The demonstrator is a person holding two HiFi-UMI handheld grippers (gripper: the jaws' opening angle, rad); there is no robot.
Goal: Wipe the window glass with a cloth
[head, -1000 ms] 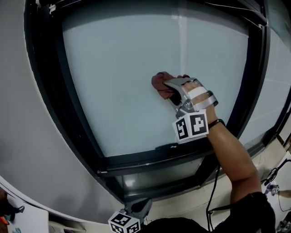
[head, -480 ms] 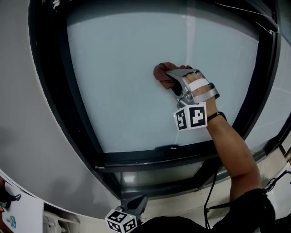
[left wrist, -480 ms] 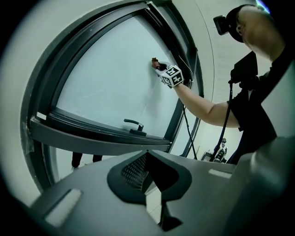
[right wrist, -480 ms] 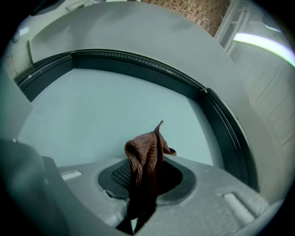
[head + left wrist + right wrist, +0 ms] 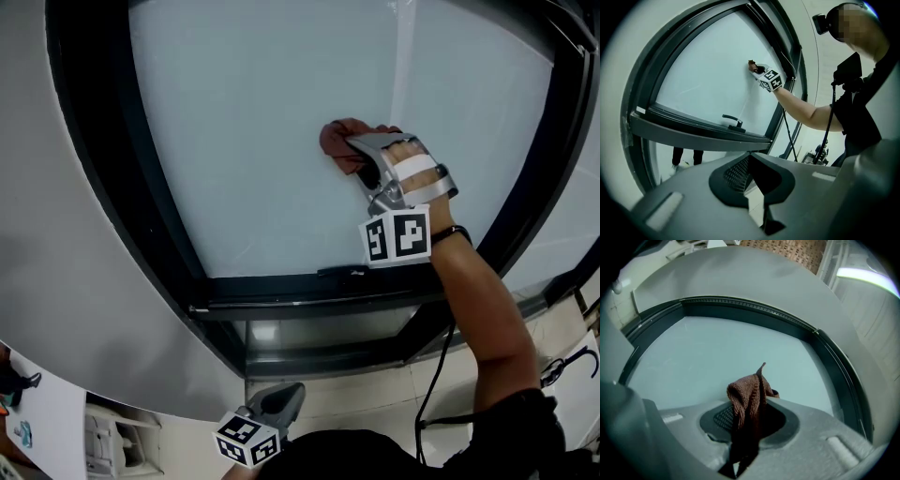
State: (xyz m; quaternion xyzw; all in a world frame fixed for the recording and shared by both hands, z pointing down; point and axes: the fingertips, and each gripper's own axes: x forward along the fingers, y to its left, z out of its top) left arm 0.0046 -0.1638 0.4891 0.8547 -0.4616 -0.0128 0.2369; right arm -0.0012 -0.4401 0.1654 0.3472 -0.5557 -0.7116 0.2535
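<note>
A reddish-brown cloth is pressed against the frosted window glass, a little right of the pane's middle. My right gripper is shut on the cloth, and a bare forearm reaches up to it from the lower right. In the right gripper view the cloth bunches up out of the closed jaws of the right gripper, with the glass just beyond. My left gripper hangs low, below the window, away from the glass. In its own view the left gripper is shut on nothing, and the cloth shows far off.
A dark frame surrounds the pane, with a black handle on its bottom rail. A grey wall lies to the left. A black cable hangs from the right arm. Someone's legs show through a lower pane.
The right gripper and cloth have slid slightly across the glass and still press against it. The head view has shifted. The left gripper stays low.
</note>
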